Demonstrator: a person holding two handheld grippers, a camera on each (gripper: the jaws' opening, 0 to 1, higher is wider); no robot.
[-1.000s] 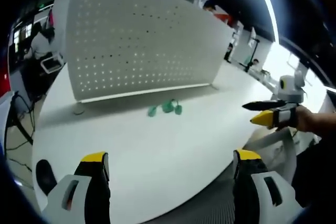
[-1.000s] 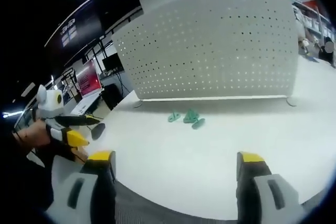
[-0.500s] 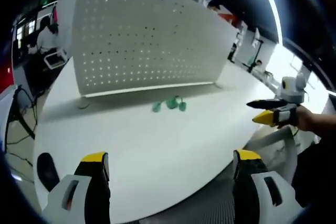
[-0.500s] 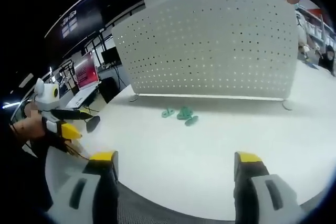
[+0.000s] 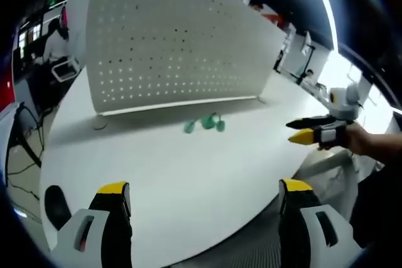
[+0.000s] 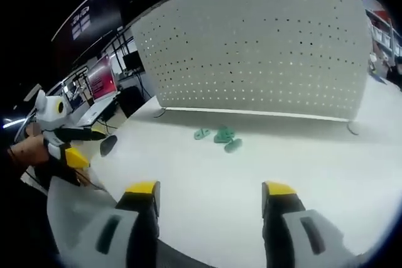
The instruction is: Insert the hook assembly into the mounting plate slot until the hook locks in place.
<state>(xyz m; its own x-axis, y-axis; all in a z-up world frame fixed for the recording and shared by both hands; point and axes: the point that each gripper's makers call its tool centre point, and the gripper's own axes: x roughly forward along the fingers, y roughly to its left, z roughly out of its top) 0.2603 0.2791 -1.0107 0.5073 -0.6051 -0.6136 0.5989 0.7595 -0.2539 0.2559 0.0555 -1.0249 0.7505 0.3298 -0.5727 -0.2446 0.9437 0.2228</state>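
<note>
L gripper (image 5: 201,196): yellow-tipped fingers (image 5: 113,190) spread wide, released, nothing between them, not touching anything; they hang over near edge of the white round-edged tabletop (image 5: 157,167). R gripper (image 6: 210,194): fingers (image 6: 143,189) apart but closer together than L pair, also released, holding nothing, above tabletop near its edge. R gripper also visible in left gripper view at right, held in a hand (image 5: 358,137), well off to the side.

Task's thing: small cluster of green plastic hook pieces (image 6: 218,136) lying flat on tabletop, just in front of the tall white perforated metal panel (image 6: 264,48) (prob. the mounting plate w/ slots). Pieces touching or nearly so; too small to tell which is which. Well apart from both grippers.

Handling (judgement): pieces look light, stiff, smooth, so likely to skid on tabletop if nudged. Take one by its flat body, fingers across thin sides, leaving hook end free for slot. Panel stands upright on feet; may need steadying w/ other gripper.
</note>
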